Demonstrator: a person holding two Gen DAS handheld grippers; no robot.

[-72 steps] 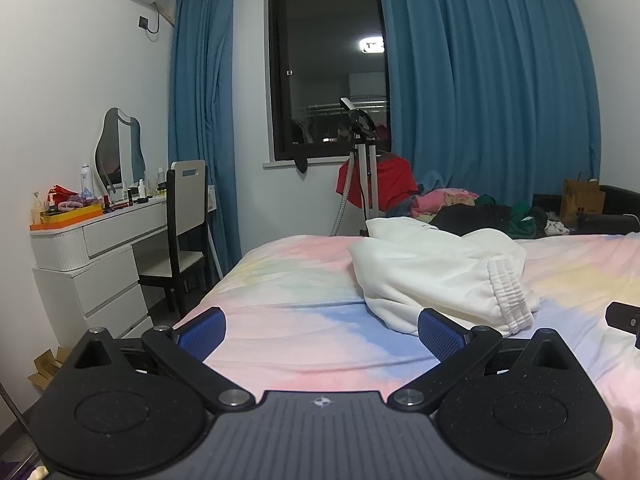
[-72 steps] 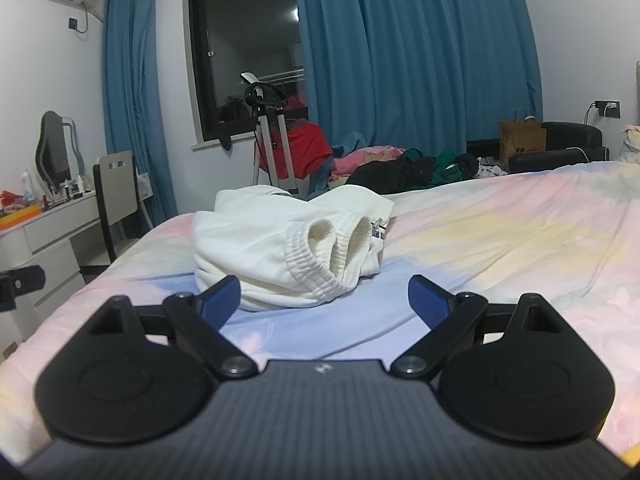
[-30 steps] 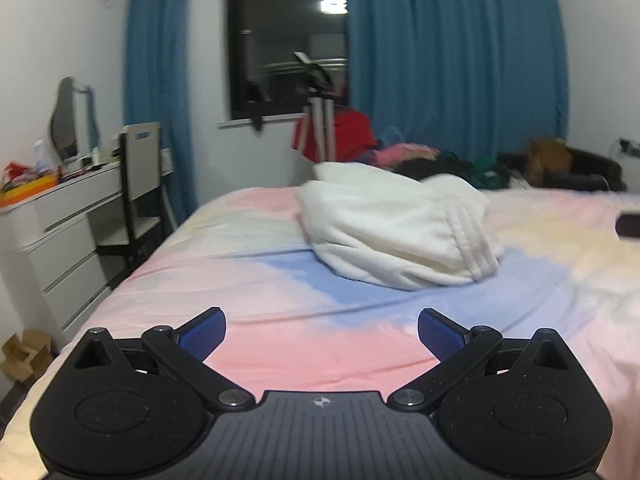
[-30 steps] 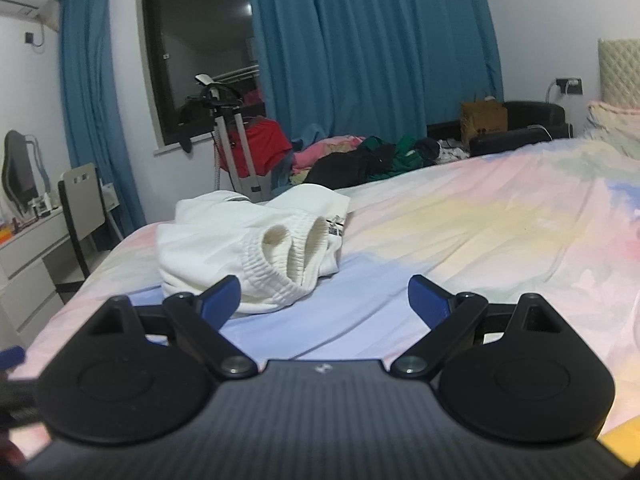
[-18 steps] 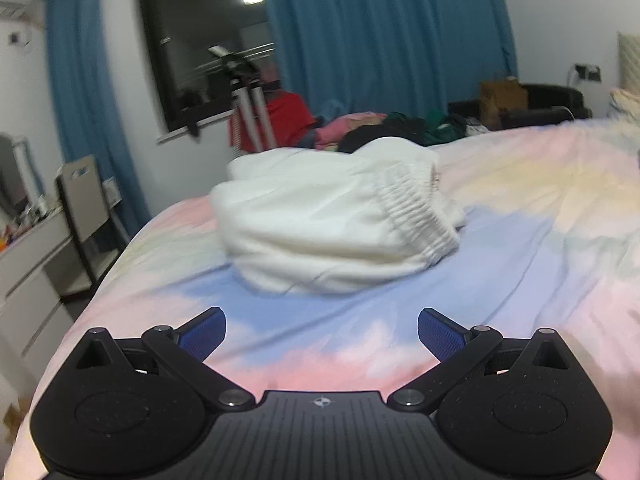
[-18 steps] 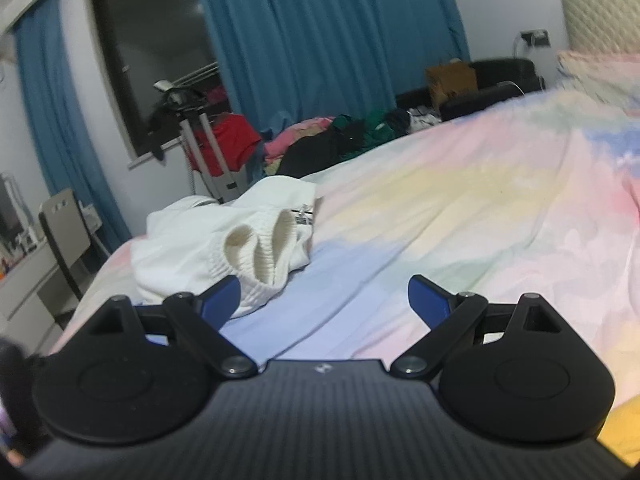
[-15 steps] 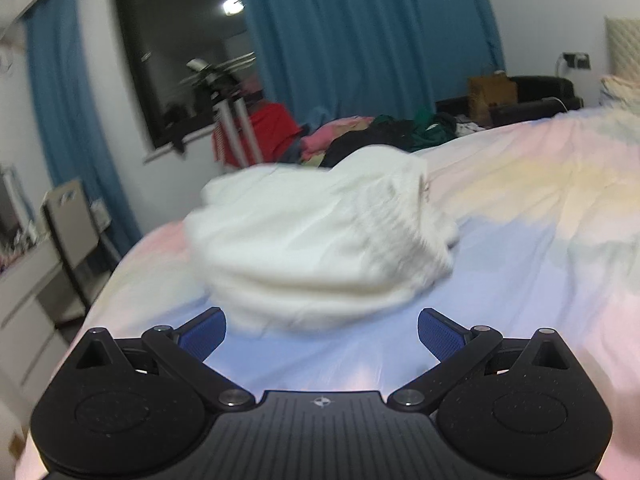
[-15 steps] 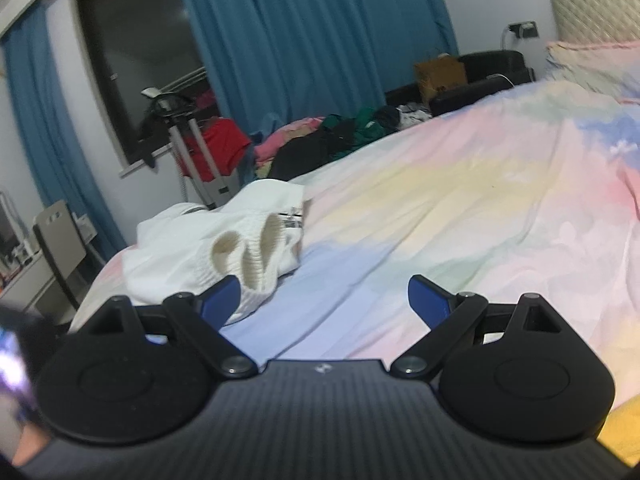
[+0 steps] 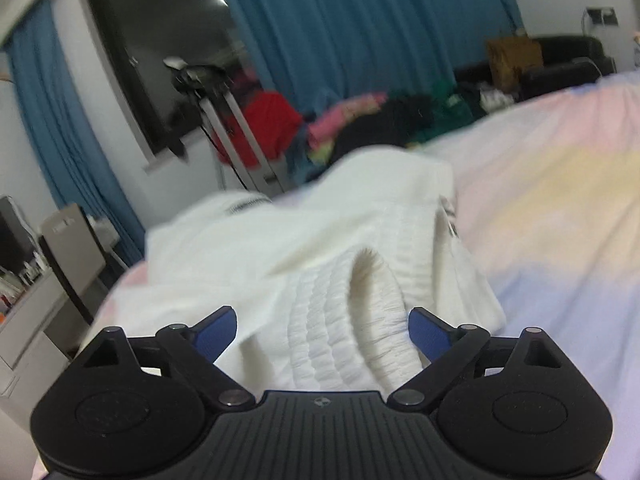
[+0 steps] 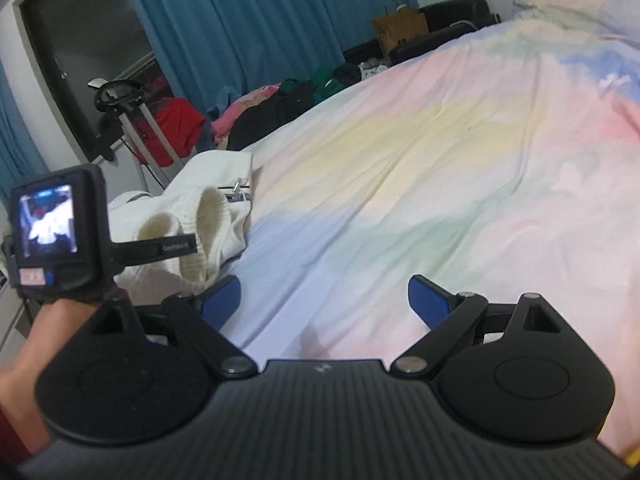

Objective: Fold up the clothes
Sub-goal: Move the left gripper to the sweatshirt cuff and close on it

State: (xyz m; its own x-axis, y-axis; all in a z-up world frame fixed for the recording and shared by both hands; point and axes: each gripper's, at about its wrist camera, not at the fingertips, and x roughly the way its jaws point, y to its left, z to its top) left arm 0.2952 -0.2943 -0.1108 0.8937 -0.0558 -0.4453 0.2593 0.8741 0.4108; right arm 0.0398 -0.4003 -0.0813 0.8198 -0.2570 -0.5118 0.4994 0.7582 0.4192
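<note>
A crumpled white garment (image 9: pixel 320 248) with a ribbed elastic waistband lies in a heap on the pastel bed sheet (image 9: pixel 560 208). My left gripper (image 9: pixel 322 330) is open, and the ribbed waistband sits between its blue pads without being clamped. In the right wrist view the same garment (image 10: pixel 200 208) lies at the left. My right gripper (image 10: pixel 324 298) is open and empty over bare sheet to the right of the garment. The left gripper's body and screen (image 10: pixel 60 236), with the hand holding it, show at the left of that view.
A pile of dark, pink and green clothes (image 10: pixel 280 108) lies beyond the far edge of the bed. A stand with a red cloth (image 9: pixel 256 136) is by the window. A chair and white dresser (image 9: pixel 52 264) stand at the left. A pillow (image 10: pixel 580 4) lies at the far right.
My left gripper has moved forward to the white garment, so its waistband now lies between the pads. My right gripper has swung right, away from the garment, over bare sheet.
</note>
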